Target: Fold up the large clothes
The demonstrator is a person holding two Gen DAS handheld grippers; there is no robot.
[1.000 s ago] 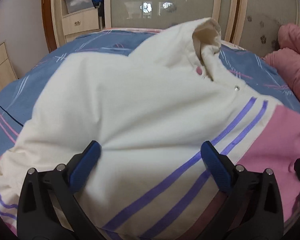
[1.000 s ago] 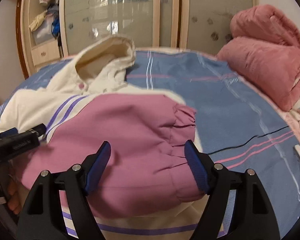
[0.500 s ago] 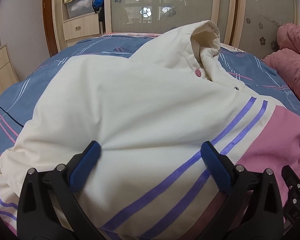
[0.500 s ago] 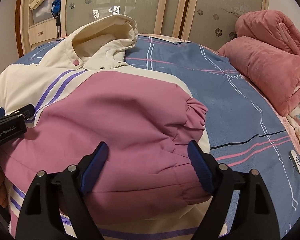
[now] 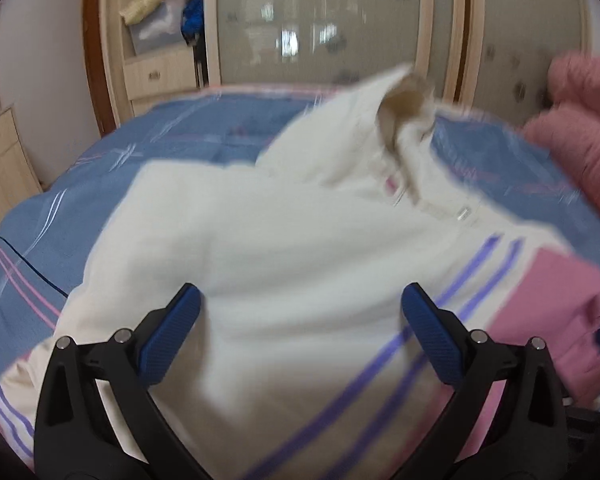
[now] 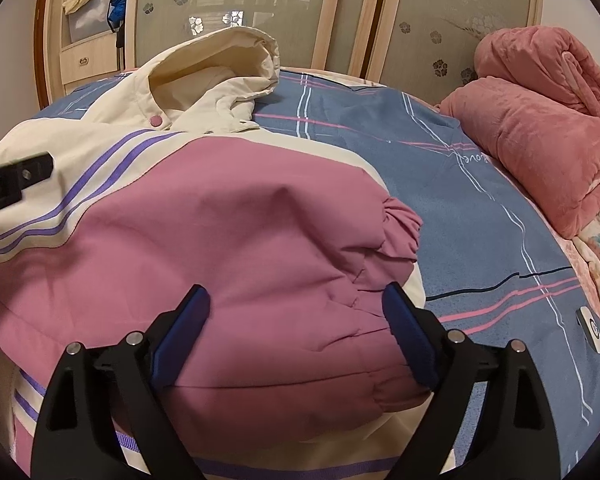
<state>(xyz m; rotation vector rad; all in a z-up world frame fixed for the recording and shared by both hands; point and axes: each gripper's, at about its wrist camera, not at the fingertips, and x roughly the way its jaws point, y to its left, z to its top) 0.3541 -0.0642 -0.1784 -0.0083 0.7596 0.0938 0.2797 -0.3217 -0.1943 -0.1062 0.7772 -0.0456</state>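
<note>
A cream hooded jacket (image 5: pixel 284 240) with purple stripes and a pink panel (image 6: pixel 228 232) lies on the bed, hood (image 6: pixel 220 60) toward the far side. A pink sleeve with a gathered cuff (image 6: pixel 400 224) is folded over the front. My left gripper (image 5: pixel 300 312) is open and empty above the cream part; this view is blurred. My right gripper (image 6: pixel 296 312) is open and empty just above the pink sleeve. The left gripper's tip shows in the right wrist view (image 6: pixel 16 176) over the striped chest.
The bed has a blue sheet (image 6: pixel 460 208) with pink and white lines. A rolled pink blanket (image 6: pixel 540 120) lies at the far right. A small white device (image 6: pixel 590 330) lies on the sheet at right. A wardrobe (image 6: pixel 340 12) and drawers (image 5: pixel 0 168) stand behind.
My left gripper has pulled back and up, so the jacket looks farther away and blurred. My right gripper has moved a little closer over the pink sleeve. Both stay open.
</note>
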